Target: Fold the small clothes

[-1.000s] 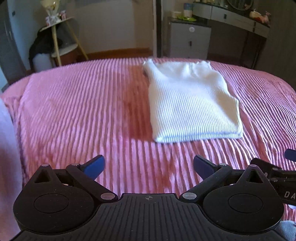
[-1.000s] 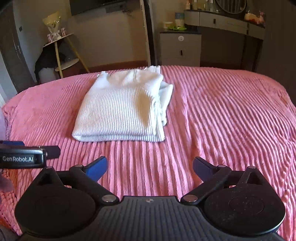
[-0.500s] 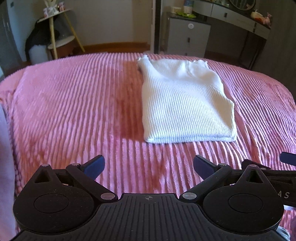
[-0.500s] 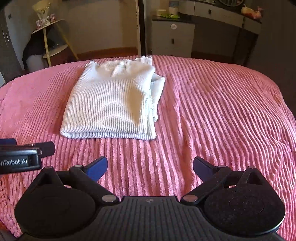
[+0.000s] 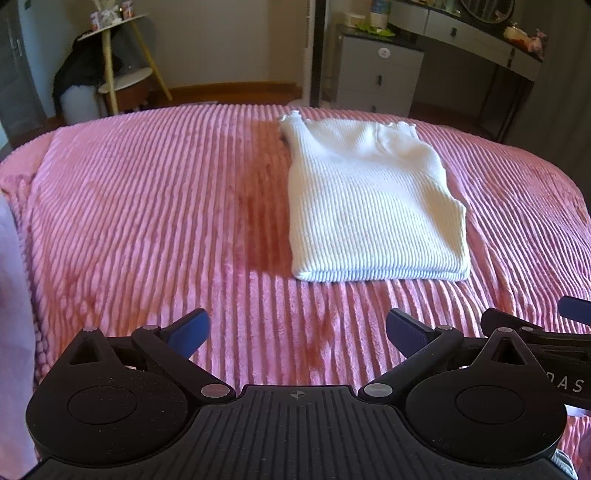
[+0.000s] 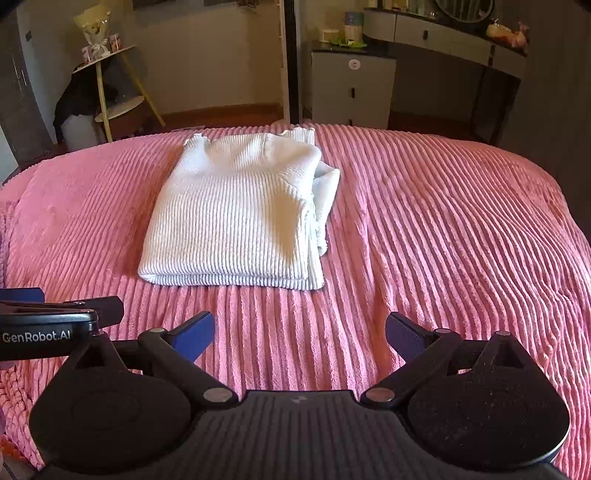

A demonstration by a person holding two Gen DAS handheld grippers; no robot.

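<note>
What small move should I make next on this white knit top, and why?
Probably bring the right gripper forward to the loose layers poking out along the right edge of the white knit top and tuck them in. The top already lies folded on the pink bedspread, both grippers are open and hold nothing, and only that edge looks untidy.

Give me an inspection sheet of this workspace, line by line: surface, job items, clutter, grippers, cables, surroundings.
Surface: pink ribbed blanket covering the bed.
Job's things: white knit top lying folded on the blanket, a layer sticking out at its right edge.
Clutter: nothing seen.
Grippers: left gripper and right gripper both open, empty, short of the top.
Cables: nothing seen.
Surroundings: cabinet, dresser, side table.
</note>
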